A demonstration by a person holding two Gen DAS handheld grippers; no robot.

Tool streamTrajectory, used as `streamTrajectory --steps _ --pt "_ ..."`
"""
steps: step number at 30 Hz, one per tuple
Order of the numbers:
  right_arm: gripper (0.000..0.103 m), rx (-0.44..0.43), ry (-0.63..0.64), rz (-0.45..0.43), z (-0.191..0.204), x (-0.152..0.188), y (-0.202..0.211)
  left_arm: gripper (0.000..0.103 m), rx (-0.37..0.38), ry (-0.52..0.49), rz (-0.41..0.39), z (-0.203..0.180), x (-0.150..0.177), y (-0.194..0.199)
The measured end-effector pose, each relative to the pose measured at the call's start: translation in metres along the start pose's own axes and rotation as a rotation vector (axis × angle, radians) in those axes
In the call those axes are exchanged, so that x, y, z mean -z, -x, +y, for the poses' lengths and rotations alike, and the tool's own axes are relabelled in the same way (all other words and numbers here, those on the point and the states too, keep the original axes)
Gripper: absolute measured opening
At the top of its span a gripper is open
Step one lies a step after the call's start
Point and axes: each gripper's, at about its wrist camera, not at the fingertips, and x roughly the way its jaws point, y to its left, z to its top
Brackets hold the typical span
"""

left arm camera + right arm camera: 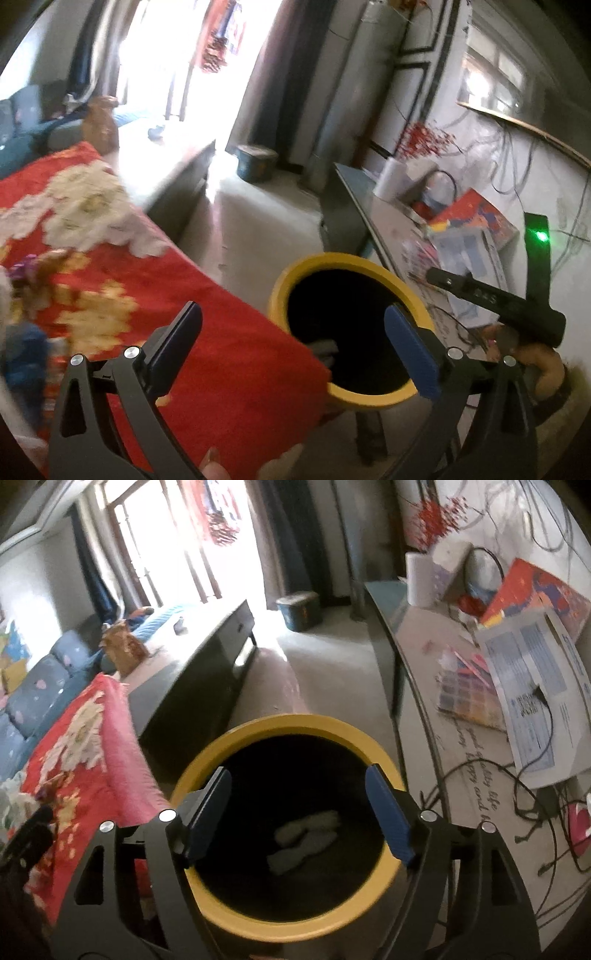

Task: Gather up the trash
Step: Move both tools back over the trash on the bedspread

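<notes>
The red floral blanket (207,332) is lying just left of the yellow-rimmed trash bin (236,919). Both grippers are hanging over its dark mouth: left gripper (295,350) spread wide, right gripper (299,812) released, both empty. Pale crumpled trash (306,836) is lying at the bottom.

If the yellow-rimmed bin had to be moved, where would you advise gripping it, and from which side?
Probably grip the yellow rim of the bin from above, one finger inside the opening and one outside. The rim is a thin, exposed ring facing upward, while the red cloth crowds one flank and the glass table the other.
</notes>
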Motion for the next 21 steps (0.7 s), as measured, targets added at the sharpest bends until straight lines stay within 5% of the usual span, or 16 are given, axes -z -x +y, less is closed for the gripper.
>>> streamTrajectory --steps 21 --pt "0.075 -0.292 0.292 0.0 0.15 0.028 0.037 0.096 -0.259 0.095 -0.162 0.085 0.003 0.105"
